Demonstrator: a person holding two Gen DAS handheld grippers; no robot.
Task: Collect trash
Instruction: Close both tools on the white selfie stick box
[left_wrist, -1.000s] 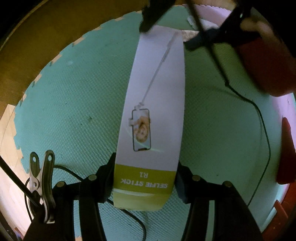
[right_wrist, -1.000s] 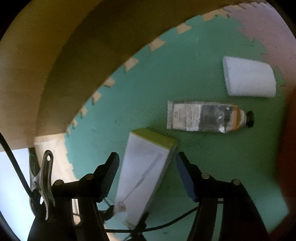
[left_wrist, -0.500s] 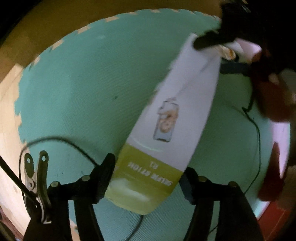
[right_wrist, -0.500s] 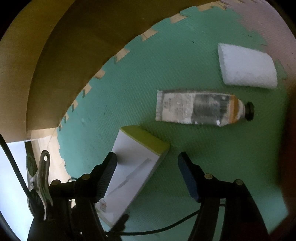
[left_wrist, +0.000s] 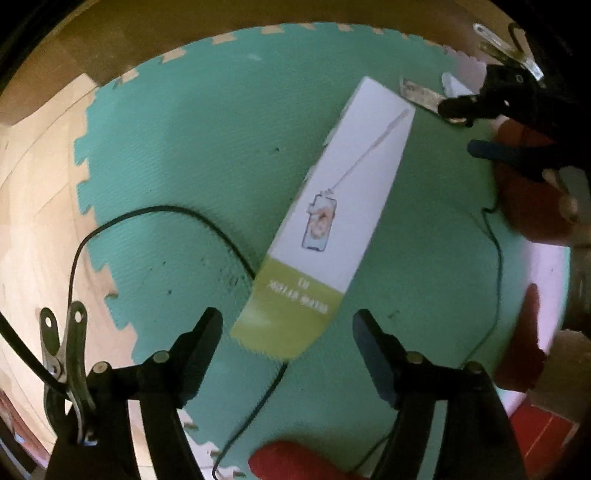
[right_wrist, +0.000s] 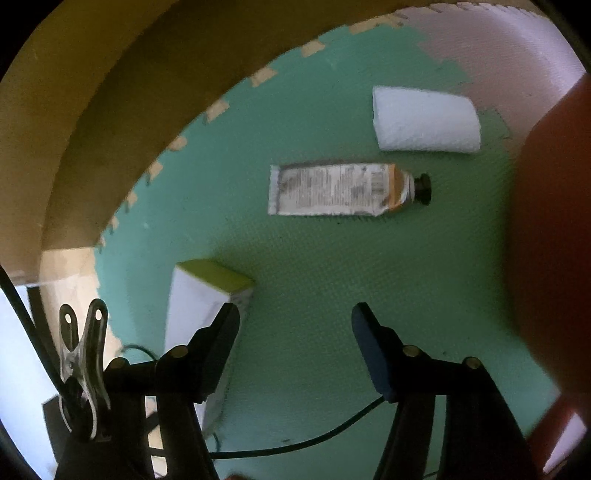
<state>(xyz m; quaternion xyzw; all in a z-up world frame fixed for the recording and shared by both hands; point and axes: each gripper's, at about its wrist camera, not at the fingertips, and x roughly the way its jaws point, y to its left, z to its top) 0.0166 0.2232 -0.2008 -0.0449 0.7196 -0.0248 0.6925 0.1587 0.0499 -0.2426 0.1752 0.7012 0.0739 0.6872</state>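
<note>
Left gripper (left_wrist: 288, 347) points straight down, jaws opening, pads clear of the selfie stick box (left_wrist: 332, 229) that lies flat on the green mat (left_wrist: 184, 166) with its olive end between the fingers. Right gripper (right_wrist: 295, 339) tilts steeply down, jaws apart and closing on nothing; farther out lie a crumpled tube (right_wrist: 340, 190) and a white foam block (right_wrist: 424, 120).
</note>
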